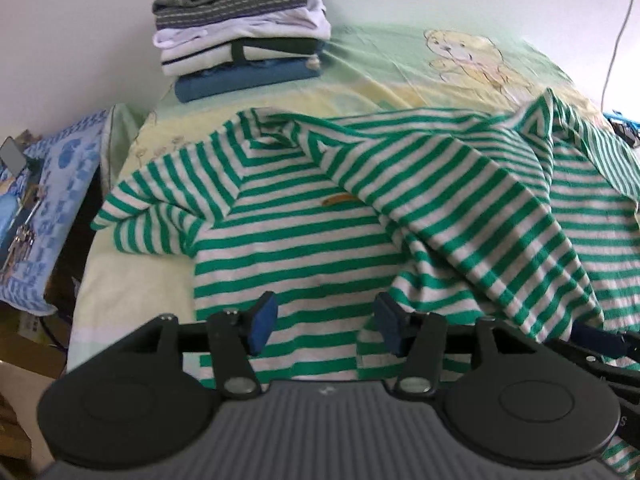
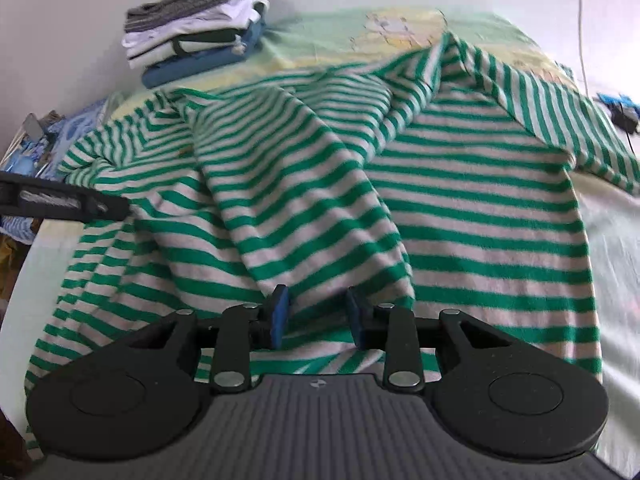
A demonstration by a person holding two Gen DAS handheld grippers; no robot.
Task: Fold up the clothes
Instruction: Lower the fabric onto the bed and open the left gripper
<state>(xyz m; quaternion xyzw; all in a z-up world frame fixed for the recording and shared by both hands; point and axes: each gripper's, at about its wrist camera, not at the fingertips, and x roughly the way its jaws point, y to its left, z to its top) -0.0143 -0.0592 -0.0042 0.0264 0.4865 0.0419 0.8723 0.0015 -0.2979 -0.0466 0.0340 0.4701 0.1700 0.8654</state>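
- The green-and-white striped shirt (image 1: 304, 248) lay spread across the bed (image 1: 120, 280), on a pale sheet printed with a cartoon bear (image 1: 468, 56).
- One long sleeve (image 2: 304, 184) ran diagonally over the chest, from about 1 o'clock down toward 6 o'clock in the right wrist view; the other sleeve (image 1: 132, 216) lay out toward 9 o'clock in the left wrist view.
- The left tongs (image 1: 326, 326) stood apart over the lower body of the shirt, with nothing between the pads.
- The right tongs (image 2: 318, 314) sat at the cuff end of the crossed sleeve; the pads showed a gap with striped cloth lying in it, so whether they were pinching it or had let go could not be told.
- A stack of folded clothes (image 1: 240, 32) sat at 11 o'clock on the bed, by the wall, so part of the laundry lay already folded.
- As a judgement, this shirt was partway: one sleeve was across the body, while the other sleeve and the body itself lay unfolded, and the shirt was not on the stack.
- A blue patterned pillow (image 1: 60, 184) lay off the bed's edge at 9 o'clock.
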